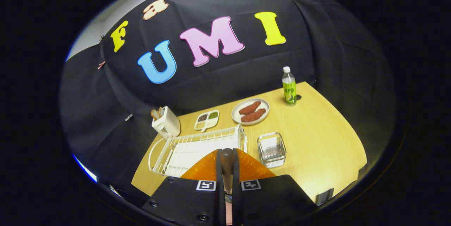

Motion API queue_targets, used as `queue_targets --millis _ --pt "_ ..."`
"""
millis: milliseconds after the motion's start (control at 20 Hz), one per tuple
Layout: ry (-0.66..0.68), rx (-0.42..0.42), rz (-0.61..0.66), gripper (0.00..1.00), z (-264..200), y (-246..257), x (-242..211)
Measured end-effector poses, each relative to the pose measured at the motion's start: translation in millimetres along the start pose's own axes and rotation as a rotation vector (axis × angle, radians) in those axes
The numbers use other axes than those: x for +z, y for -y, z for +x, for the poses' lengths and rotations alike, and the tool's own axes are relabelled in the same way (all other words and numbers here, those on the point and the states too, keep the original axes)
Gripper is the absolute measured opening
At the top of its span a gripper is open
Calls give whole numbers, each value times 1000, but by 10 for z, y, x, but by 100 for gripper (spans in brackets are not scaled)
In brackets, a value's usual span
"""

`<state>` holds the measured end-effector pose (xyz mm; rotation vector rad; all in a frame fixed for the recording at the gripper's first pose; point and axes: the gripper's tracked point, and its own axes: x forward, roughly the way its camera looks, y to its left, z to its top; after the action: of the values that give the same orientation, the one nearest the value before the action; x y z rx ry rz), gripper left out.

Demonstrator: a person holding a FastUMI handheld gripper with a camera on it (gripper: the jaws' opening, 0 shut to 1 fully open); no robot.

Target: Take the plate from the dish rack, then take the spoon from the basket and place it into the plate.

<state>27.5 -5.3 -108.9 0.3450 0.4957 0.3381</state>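
Gripper [227, 169] fingers sit nearly closed at the frame's lower centre, both pressing the spoon [227, 157] between them. Directly beneath lies the orange plate [252, 168], with the white dish rack [183, 148] just beyond.

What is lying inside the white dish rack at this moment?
The dish rack looks bare where visible. The orange plate, gripped by the claw, covers its near side, so anything there is hidden.

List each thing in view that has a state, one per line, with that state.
gripper: jaws shut on the orange plate
orange plate: held on edge, lifted above the rack
dish rack: holds no dishes
green bottle: upright, capped
toaster: bread in slots
round plate: holds two brown pieces
glass container: upright on table
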Motion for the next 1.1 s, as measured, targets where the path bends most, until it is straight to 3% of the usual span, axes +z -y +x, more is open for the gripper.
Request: queue_targets --millis 300,500,1000,1100 --pt "-82 -16 100 11 58 -178 -816" --pt "-146 -55 98 11 230 -201 -1244" --pt "-202 -72 186 12 431 -276 -1592" --pt "-203 -83 185 16 452 -245 -1612"
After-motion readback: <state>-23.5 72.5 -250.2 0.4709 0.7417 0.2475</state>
